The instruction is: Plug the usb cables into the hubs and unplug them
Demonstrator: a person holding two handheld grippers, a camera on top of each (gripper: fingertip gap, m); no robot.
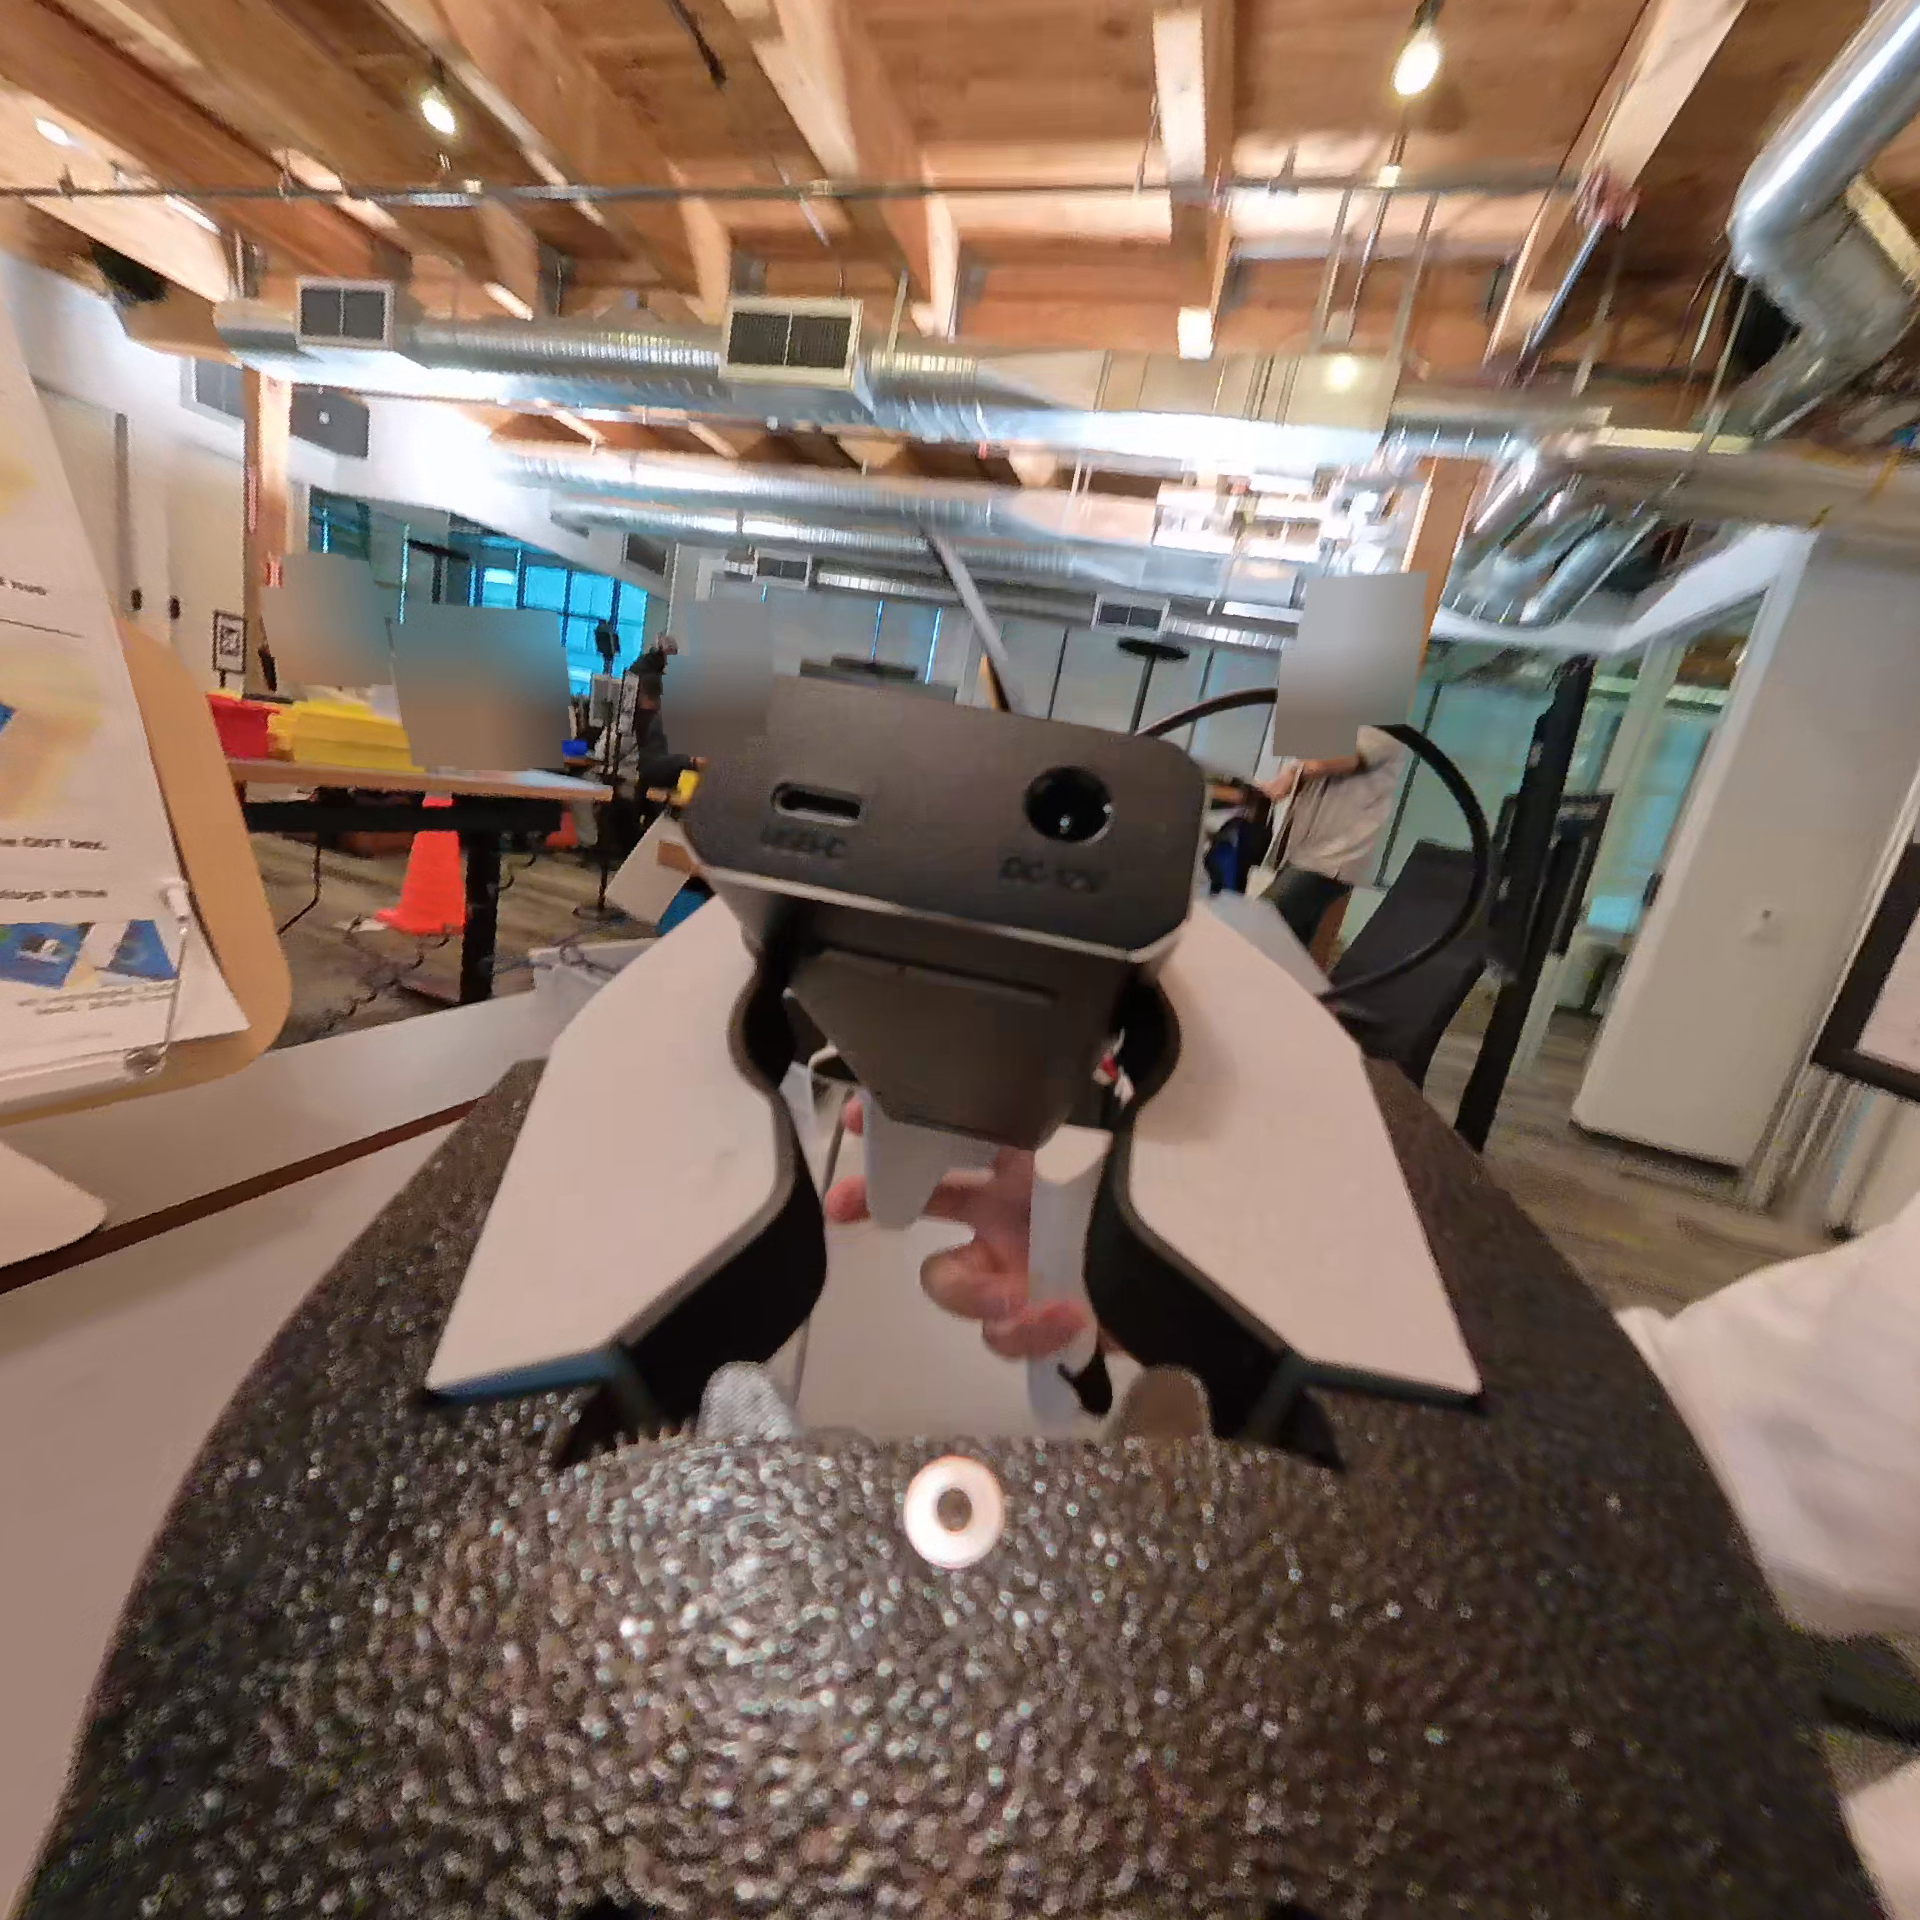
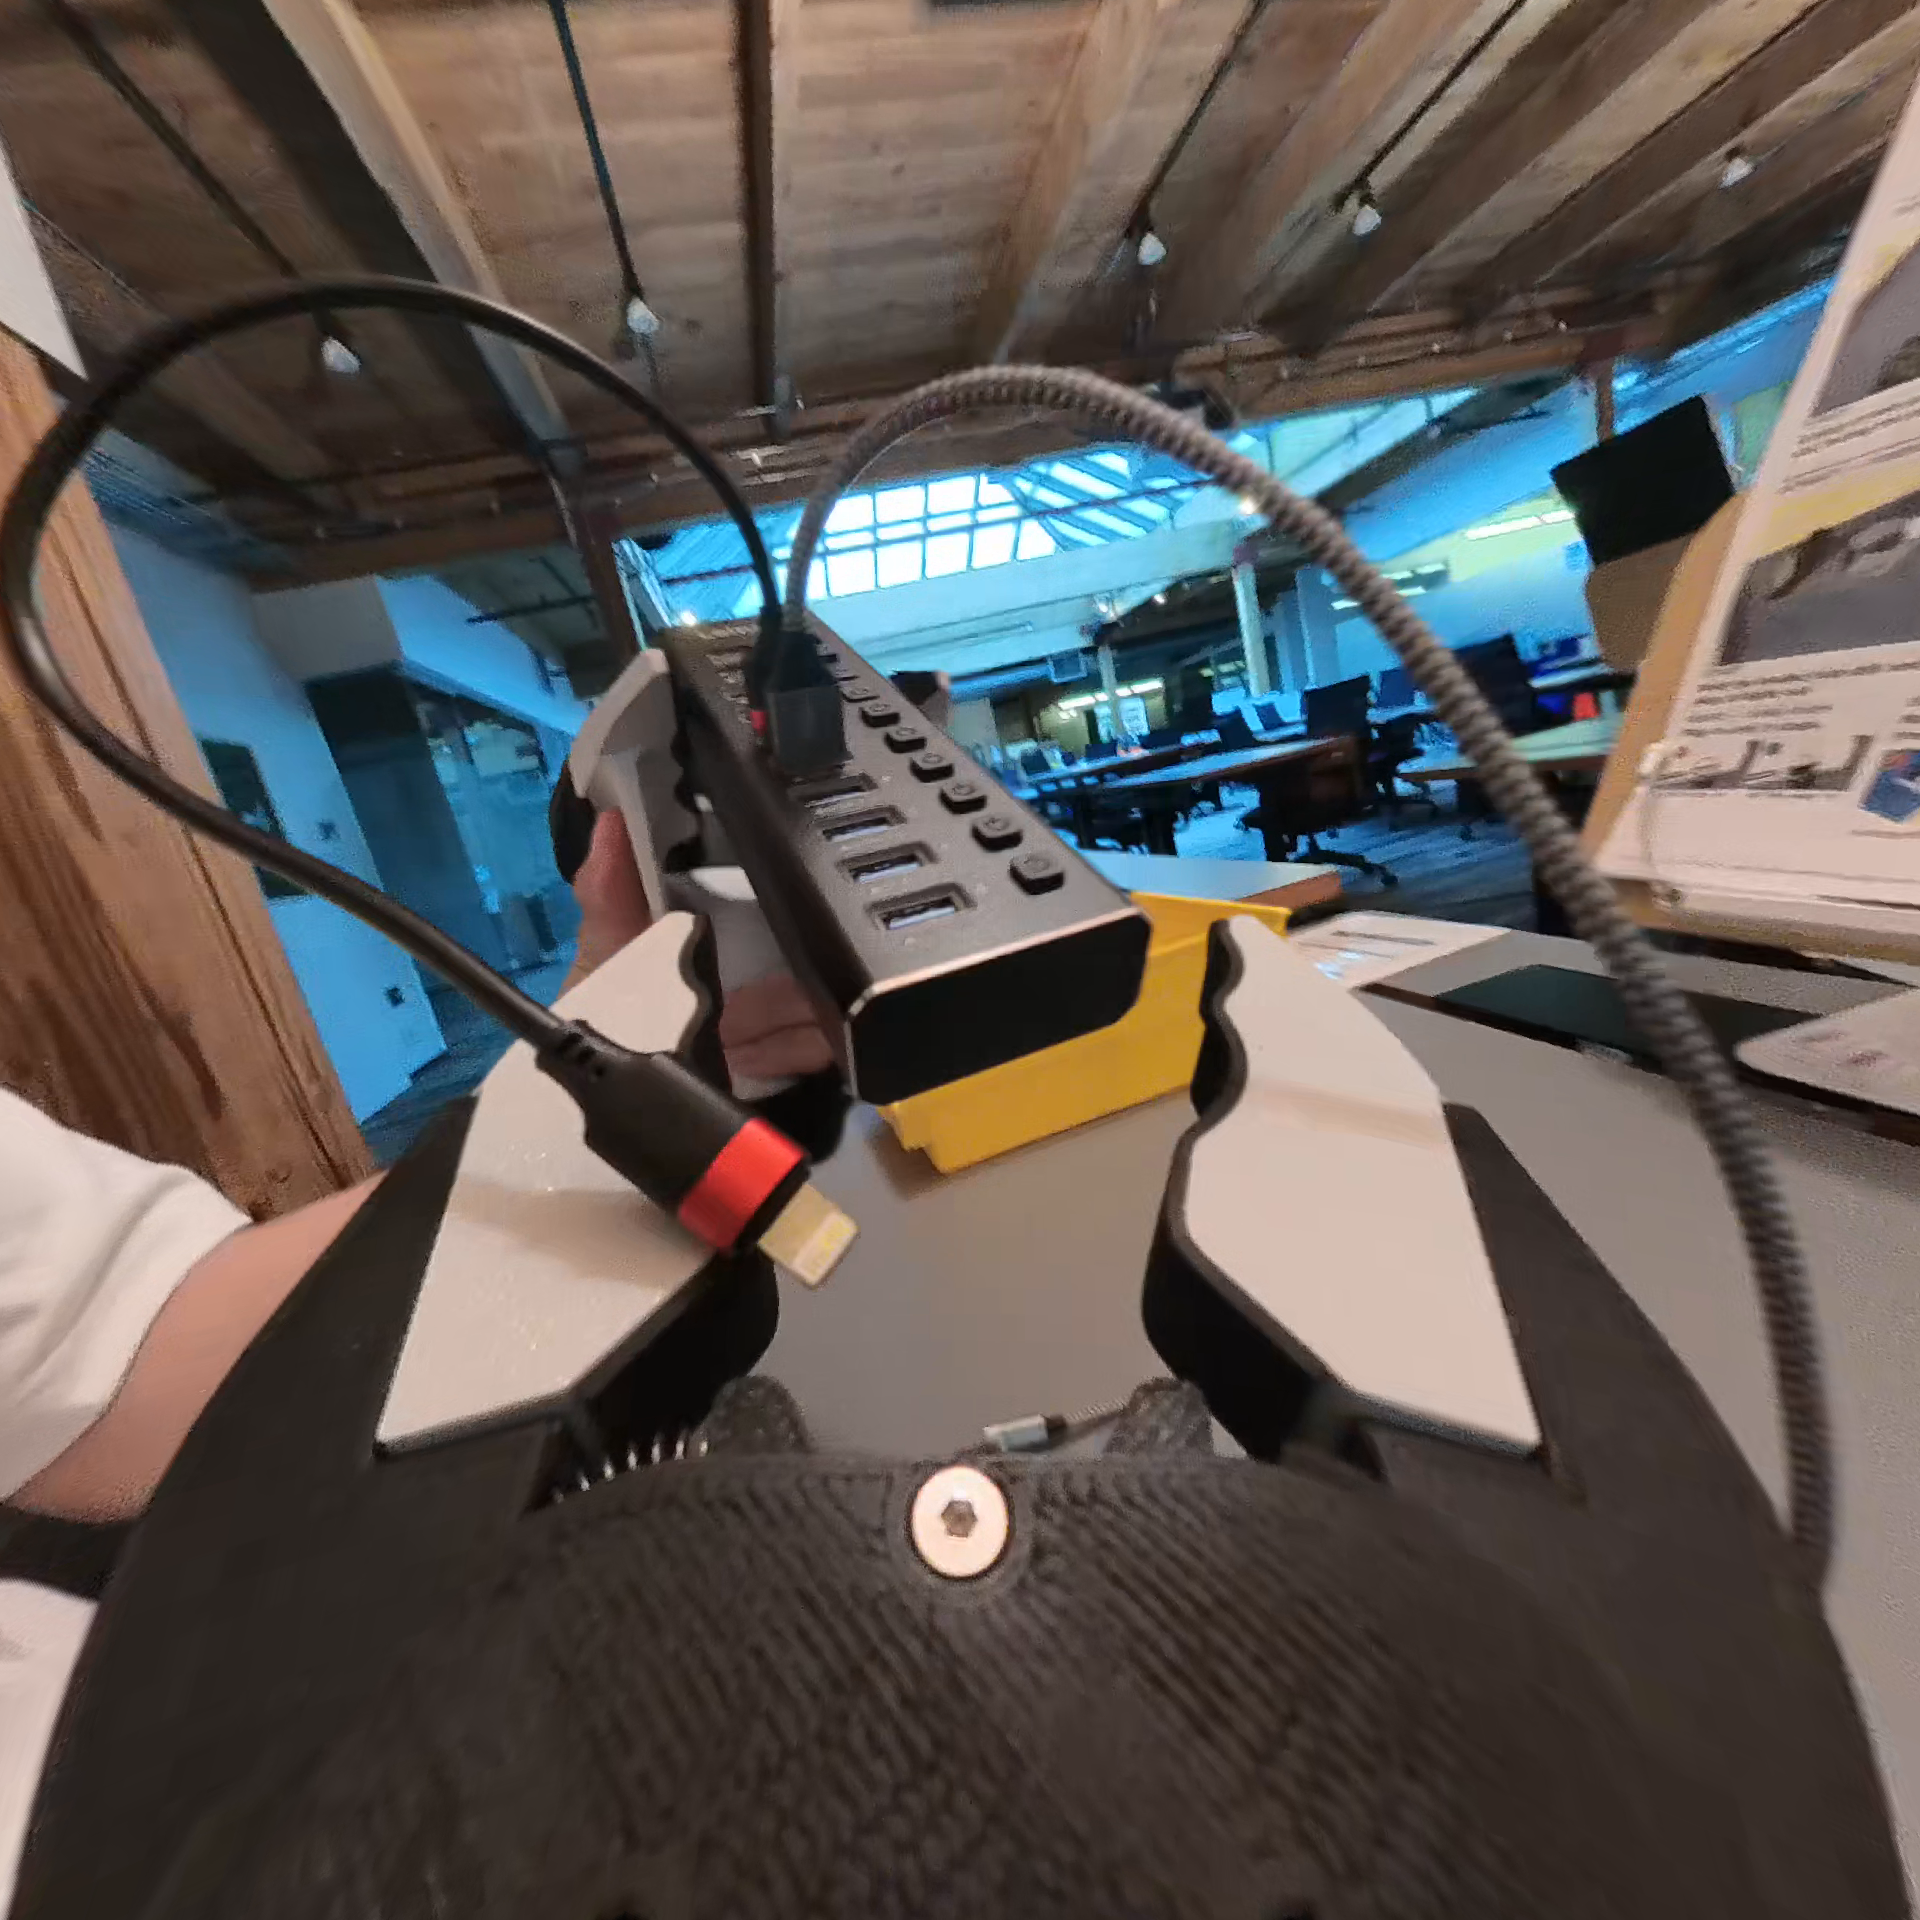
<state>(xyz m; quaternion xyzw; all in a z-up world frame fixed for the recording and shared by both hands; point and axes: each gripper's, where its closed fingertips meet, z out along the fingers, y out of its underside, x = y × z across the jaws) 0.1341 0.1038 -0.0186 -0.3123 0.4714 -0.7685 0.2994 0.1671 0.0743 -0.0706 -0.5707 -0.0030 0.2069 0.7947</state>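
Hub (image 2: 904, 862): a long black bar held up in the air, its long axis running from far upper left down to a blunt end cap that points at the right wrist camera, low end nearest the lens.
Hub face: tilted up and to the right; a column of USB sockets runs along the length with a column of round buttons beside it.
Hub far end: in the left wrist view the hub (image 1: 940, 831) shows its other end cap head-on, with a small oval port on the left and a round socket on the right.
Writing: small pale lettering sits under both end ports and at the hub's far top; too blurred to make out.
Black cable (image 2: 312, 831): one plug sits in a socket near the hub's far end; the cord loops up, left and back down to a loose red-collared connector (image 2: 753, 1195), lying across the right gripper's left finger, gold tip pointing lower right.
Braided cable (image 2: 1558, 831): grey, arches from the hub's far end over to the right and drops past the gripper.
Left gripper (image 1: 951, 1039): clamped on the hub, fingers pressed to both sides.
Right gripper (image 2: 951, 1039): jaws spread wide, gripping nothing, just below the hub's near end.
Yellow bin (image 2: 1091, 1070): on the grey table (image 2: 987, 1299), directly under the hub's near end.
Poster board (image 2: 1787, 644): right of the hub, printed sheets clipped on.
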